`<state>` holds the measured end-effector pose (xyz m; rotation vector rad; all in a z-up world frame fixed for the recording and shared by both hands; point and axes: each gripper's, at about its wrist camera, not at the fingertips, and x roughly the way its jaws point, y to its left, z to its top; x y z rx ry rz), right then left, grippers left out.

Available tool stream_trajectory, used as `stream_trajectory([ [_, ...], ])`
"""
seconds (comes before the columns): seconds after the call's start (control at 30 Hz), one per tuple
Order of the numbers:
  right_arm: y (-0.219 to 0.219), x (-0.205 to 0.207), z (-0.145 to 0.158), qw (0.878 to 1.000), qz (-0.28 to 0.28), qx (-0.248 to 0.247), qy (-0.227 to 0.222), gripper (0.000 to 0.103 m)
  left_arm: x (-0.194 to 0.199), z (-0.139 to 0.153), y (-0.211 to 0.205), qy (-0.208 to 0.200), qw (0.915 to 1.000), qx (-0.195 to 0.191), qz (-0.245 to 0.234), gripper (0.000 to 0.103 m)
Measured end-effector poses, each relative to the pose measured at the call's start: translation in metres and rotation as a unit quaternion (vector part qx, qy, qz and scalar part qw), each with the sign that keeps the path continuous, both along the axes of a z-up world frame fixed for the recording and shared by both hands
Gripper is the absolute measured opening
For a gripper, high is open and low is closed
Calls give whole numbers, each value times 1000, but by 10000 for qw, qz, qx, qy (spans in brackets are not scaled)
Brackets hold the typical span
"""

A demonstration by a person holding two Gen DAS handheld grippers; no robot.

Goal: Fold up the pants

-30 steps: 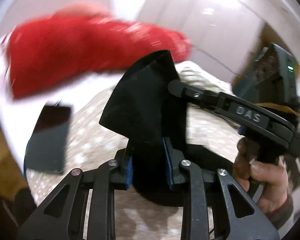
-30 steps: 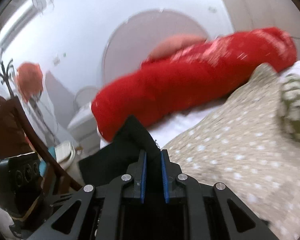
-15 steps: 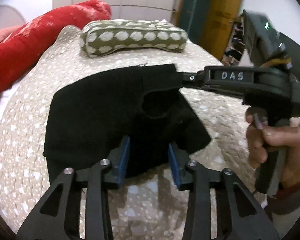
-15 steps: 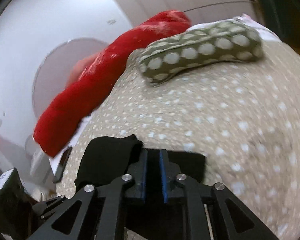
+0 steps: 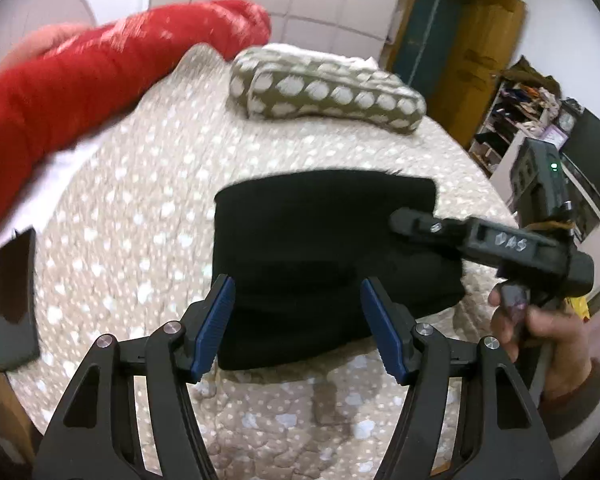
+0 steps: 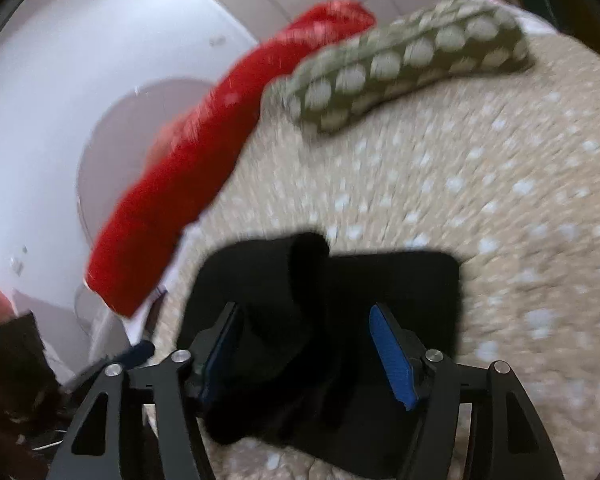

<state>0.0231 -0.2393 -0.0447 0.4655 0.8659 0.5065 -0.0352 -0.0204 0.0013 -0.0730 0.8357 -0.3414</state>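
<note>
We count one pair of black fabric pants (image 5: 324,256), folded into a compact block and lying flat on the beige white-spotted quilt (image 5: 148,208) that covers the bed. Two grippers are present. The left gripper (image 5: 298,322) has its blue-padded jaws spread wide, one on either side of the near edge of the pants, gripping nothing. The right gripper (image 6: 306,354) is likewise spread wide over the pants with nothing between its pads; in the left view its black fingers (image 5: 416,220) sit above the right half of the fold. One hand (image 5: 540,332) holds its handle.

Other items: one olive cushion with white dots (image 5: 324,88) at the far end of the quilt, one long red bolster (image 5: 100,68) along the left edge, one dark flat phone (image 5: 14,300) at the near-left edge.

The pants lie mid-bed, well apart from cushion, bolster and phone; bare quilt surrounds them on all sides.

Against half a second ago, both sets of jaws have let go: the left was loosely around the cloth, the right was clamped on it. The pants now rest as a tidier rectangle.
</note>
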Motion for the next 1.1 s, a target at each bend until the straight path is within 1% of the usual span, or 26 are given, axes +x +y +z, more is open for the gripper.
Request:
stream_trajectory([
  [0.03, 5, 0, -3, 10000, 30, 17, -51, 35, 0, -3, -1, 57, 9999, 83, 31, 66],
  [0.07, 11, -2, -1, 9998, 48, -80, -178, 29, -2, -4, -3, 66, 9999, 106, 39, 66],
  [0.1, 13, -5, 4, 9993, 75, -180, -313, 21, 1, -3, -4, 62, 9999, 97, 41, 66],
  [0.13, 12, -9, 10, 9986, 97, -197, -480, 10, 3, 1, -4, 21, 10000, 48, 36, 66],
  [0.23, -2, -18, 28, 9973, 96, -108, -722, 10, 6, 14, -2, -191, 9998, -60, 100, 66],
  [0.3, -12, -25, 37, 9962, 2, -236, -837, 10, 12, 18, -6, -212, 9996, -51, 150, 66],
  [0.33, -18, -26, 39, 9962, -70, -266, -822, 10, 16, 17, -9, -200, 9997, -39, 150, 66],
  [0.43, -35, -28, 32, 9965, -358, -407, -639, 10, 27, 5, -19, -84, 9998, 68, 169, 66],
  [0.47, -39, -26, 25, 9968, -445, -417, -507, 10, 33, -4, -23, 64, 9997, 148, 186, 66],
  [0.53, -40, -18, 7, 9973, -402, -582, -170, 11, 41, -19, -28, 326, 9990, 220, 190, 66],
  [0.57, -40, -16, 2, 9968, -415, -665, -138, 11, 44, -25, -30, 390, 9988, 219, 193, 66],
  [0.6, -40, -16, 3, 9965, -443, -680, -198, 13, 45, -27, -29, 400, 9988, 199, 209, 67],
  [0.63, -41, -17, 7, 9962, -444, -713, -222, 19, 47, -28, -28, 418, 9987, 178, 225, 67],
  [0.67, -42, -18, 14, 9944, -536, -878, -258, 22, 47, -26, -26, 431, 9987, 160, 227, 67],
  [0.7, -45, -21, 22, 9911, -682, -1080, -365, 25, 47, -23, -25, 426, 9987, 170, 237, 67],
  [0.73, -48, -25, 33, 9873, -827, -1248, -537, 25, 46, -17, -23, 350, 9987, 235, 278, 67],
  [0.77, -51, -29, 43, 9857, -877, -1266, -687, 25, 46, -12, -22, 254, 9988, 281, 323, 67],
  [0.83, -50, -35, 59, 9872, -707, -1054, -963, 25, 49, -5, -19, 102, 9987, 293, 411, 68],
  [0.9, -38, -36, 64, 9873, -403, -1088, -1081, 25, 55, -3, -19, 105, 9985, 268, 463, 68],
  [1.0, -15, -22, 51, 9851, -194, -1451, -900, 25, 65, -7, -26, 130, 9983, 345, 459, 68],
  [1.1, -6, 0, 24, 9834, -212, -1723, -534, 24, 75, -14, -31, 223, 9978, 416, 462, 68],
])
